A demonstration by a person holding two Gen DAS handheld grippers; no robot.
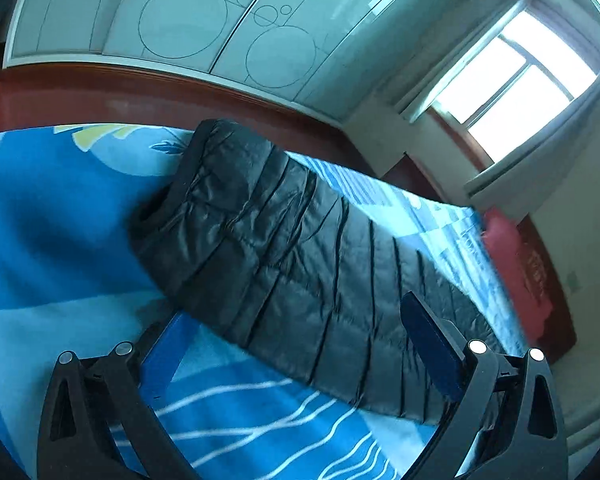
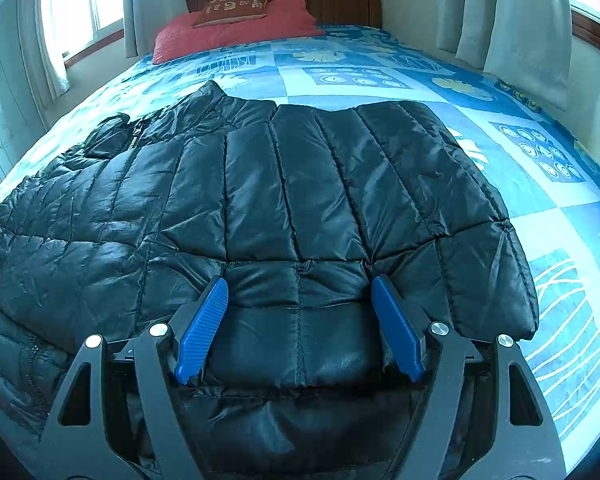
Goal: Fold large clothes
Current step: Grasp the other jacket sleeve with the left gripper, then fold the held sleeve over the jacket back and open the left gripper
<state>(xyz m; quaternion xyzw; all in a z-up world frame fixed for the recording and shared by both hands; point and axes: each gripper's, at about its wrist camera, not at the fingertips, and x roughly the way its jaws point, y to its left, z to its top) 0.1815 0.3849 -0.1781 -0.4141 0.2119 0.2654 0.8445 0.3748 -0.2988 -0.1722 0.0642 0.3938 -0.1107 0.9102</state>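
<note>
A black quilted puffer jacket point(image 2: 284, 200) lies spread on the blue patterned bedspread point(image 2: 440, 92). My right gripper point(image 2: 300, 288) is open, hovering low over the jacket's near edge, its blue pads point(image 2: 202, 328) on either side of a puffy panel, holding nothing. In the left wrist view the jacket point(image 1: 292, 248) runs diagonally across the bed point(image 1: 60, 220), with a cuff or collar opening at its left end. My left gripper point(image 1: 292, 320) is open wide at the jacket's lower edge, its right pad point(image 1: 428, 344) over the fabric.
A red pillow point(image 2: 236, 28) and wooden headboard point(image 2: 340, 0) stand at the far end of the bed. Curtained windows point(image 2: 80, 4) flank the bed. A wardrobe with sliding doors point(image 1: 204, 28) stands beyond the wooden bed frame point(image 1: 140, 96).
</note>
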